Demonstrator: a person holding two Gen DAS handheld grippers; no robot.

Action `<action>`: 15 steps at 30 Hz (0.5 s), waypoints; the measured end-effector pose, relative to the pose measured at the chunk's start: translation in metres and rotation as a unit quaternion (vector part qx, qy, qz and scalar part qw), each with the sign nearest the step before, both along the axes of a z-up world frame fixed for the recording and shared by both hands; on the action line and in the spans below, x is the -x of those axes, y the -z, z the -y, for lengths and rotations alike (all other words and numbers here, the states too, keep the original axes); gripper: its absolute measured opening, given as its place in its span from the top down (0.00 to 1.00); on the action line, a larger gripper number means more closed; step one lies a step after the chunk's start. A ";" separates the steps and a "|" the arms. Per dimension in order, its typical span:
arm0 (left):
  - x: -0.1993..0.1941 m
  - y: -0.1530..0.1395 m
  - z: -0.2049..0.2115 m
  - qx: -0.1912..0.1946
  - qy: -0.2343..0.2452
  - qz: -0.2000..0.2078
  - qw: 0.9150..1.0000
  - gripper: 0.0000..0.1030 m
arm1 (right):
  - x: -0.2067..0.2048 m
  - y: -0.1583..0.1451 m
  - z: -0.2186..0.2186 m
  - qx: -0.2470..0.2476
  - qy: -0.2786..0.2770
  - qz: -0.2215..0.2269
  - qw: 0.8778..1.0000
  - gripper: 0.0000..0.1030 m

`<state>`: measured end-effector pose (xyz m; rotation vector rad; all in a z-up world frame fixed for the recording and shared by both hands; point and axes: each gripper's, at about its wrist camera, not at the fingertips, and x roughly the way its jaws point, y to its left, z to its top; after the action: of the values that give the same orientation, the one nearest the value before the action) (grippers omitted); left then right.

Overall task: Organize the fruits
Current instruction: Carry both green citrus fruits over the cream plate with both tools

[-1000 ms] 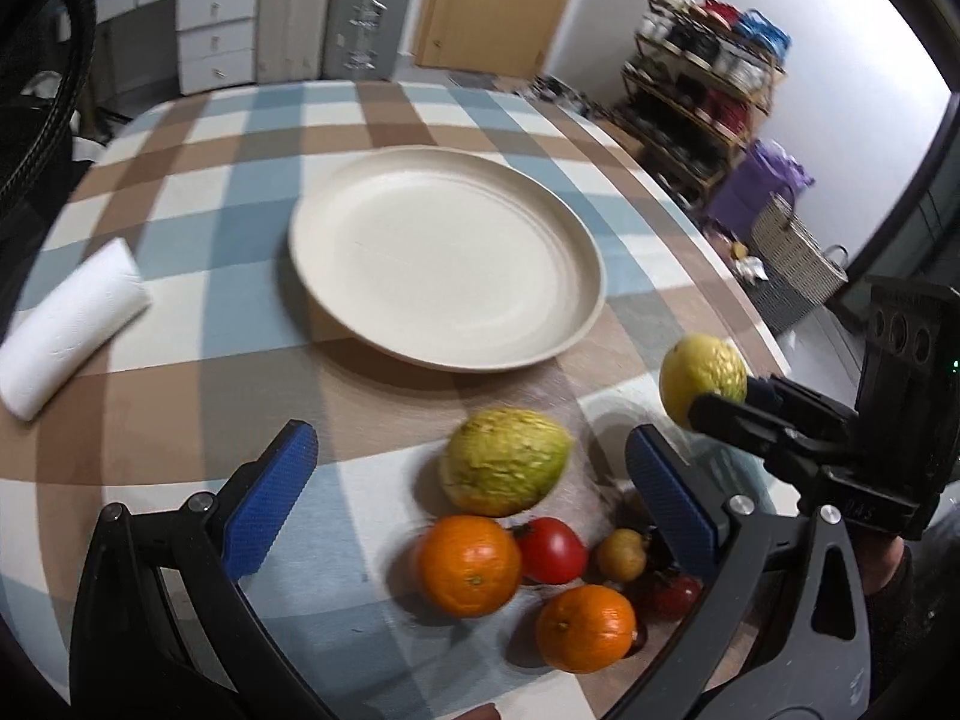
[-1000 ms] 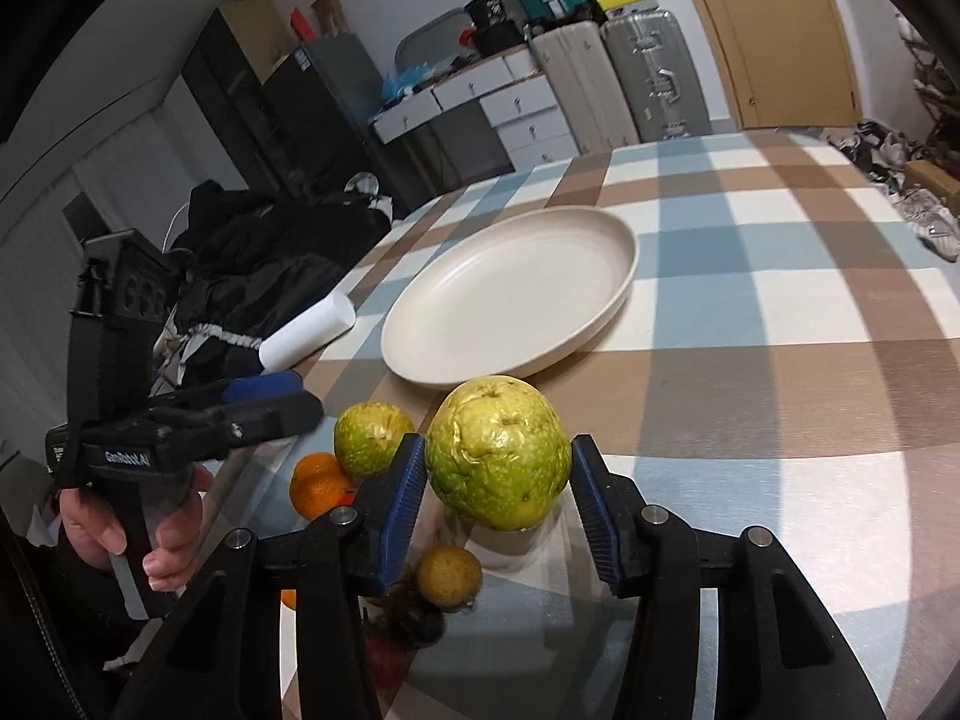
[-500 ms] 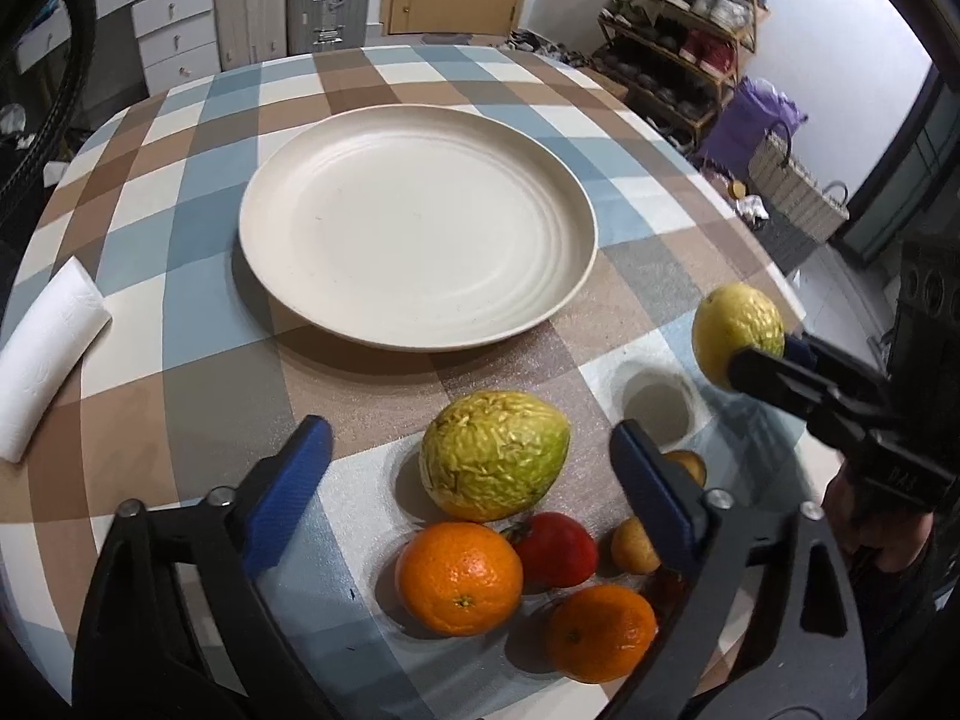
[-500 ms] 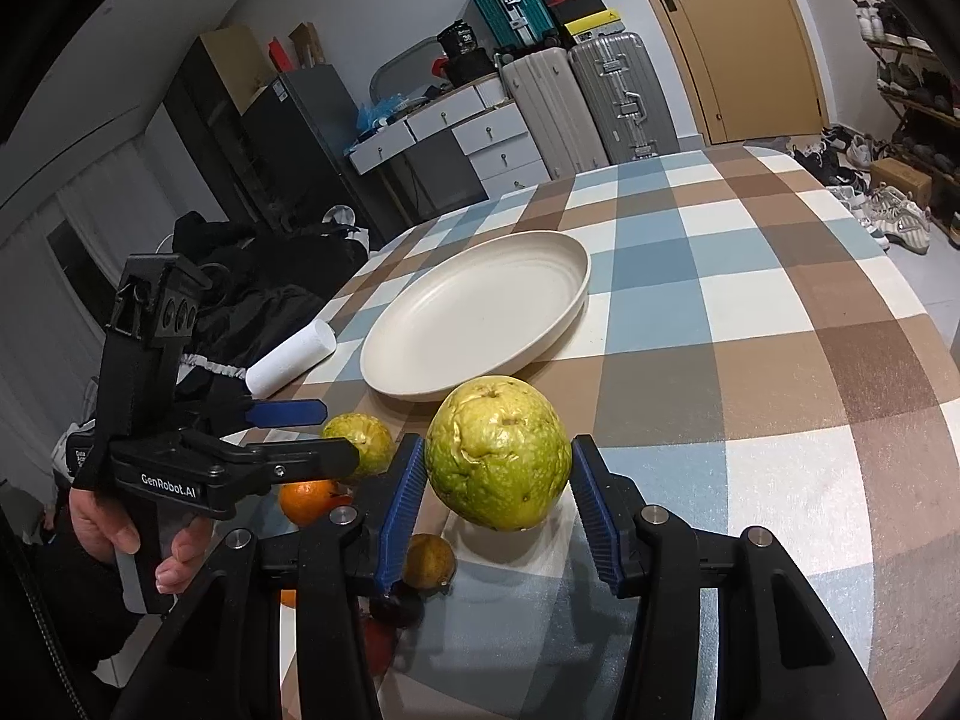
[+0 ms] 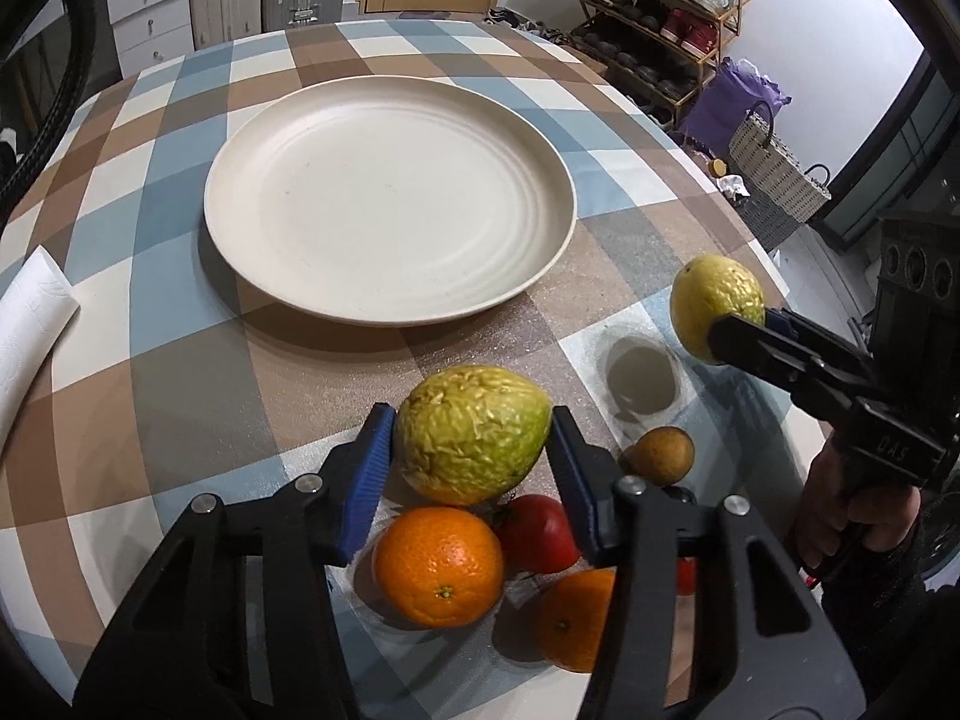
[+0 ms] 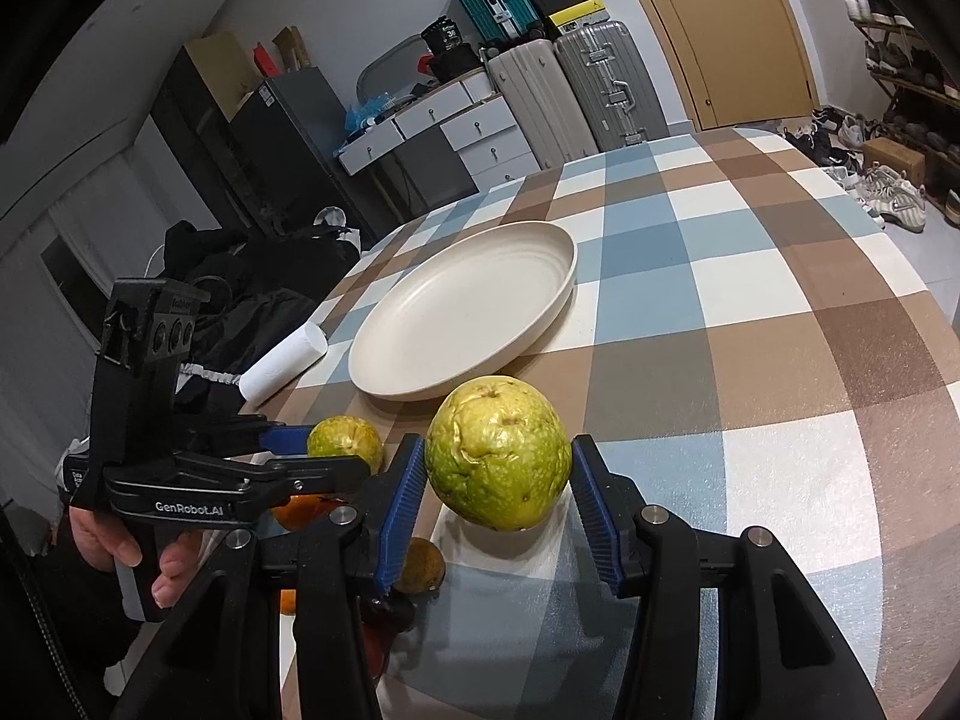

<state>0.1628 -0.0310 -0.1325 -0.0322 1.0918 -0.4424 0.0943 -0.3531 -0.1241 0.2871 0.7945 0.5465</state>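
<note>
My left gripper point(image 5: 471, 468) is shut on a rough yellow-green guava point(image 5: 474, 435) that rests on the table beside two oranges point(image 5: 438, 567), a red tomato point(image 5: 534, 531) and a small brown fruit point(image 5: 660, 455). My right gripper point(image 6: 497, 507) is shut on a second yellow-green guava point(image 6: 498, 450) and holds it above the table; it also shows in the left wrist view point(image 5: 714, 306). The empty cream plate point(image 5: 390, 198) lies beyond the fruit, also in the right wrist view point(image 6: 468, 318).
A white paper roll point(image 5: 30, 330) lies at the table's left edge. The checked tablecloth point(image 6: 750, 324) covers a round table. A shoe rack point(image 5: 660, 12) and a woven basket point(image 5: 774, 180) stand on the floor to the right.
My left gripper has moved forward and closed on the guava on the table. My right gripper has lifted its guava a little higher and stays shut on it.
</note>
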 end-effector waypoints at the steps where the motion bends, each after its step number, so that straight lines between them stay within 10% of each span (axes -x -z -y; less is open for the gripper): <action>1: 0.000 0.000 0.000 -0.002 0.002 -0.001 1.000 0.53 | 0.000 0.000 0.000 0.000 0.000 0.001 1.000 0.52; 15: -0.001 -0.012 -0.004 0.022 -0.003 -0.001 1.000 0.53 | 0.002 0.001 0.002 0.000 0.006 0.002 1.000 0.52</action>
<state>0.1638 -0.0271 -0.1207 -0.0755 1.0836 -0.4610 0.0925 -0.3551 -0.1251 0.2916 0.7885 0.5350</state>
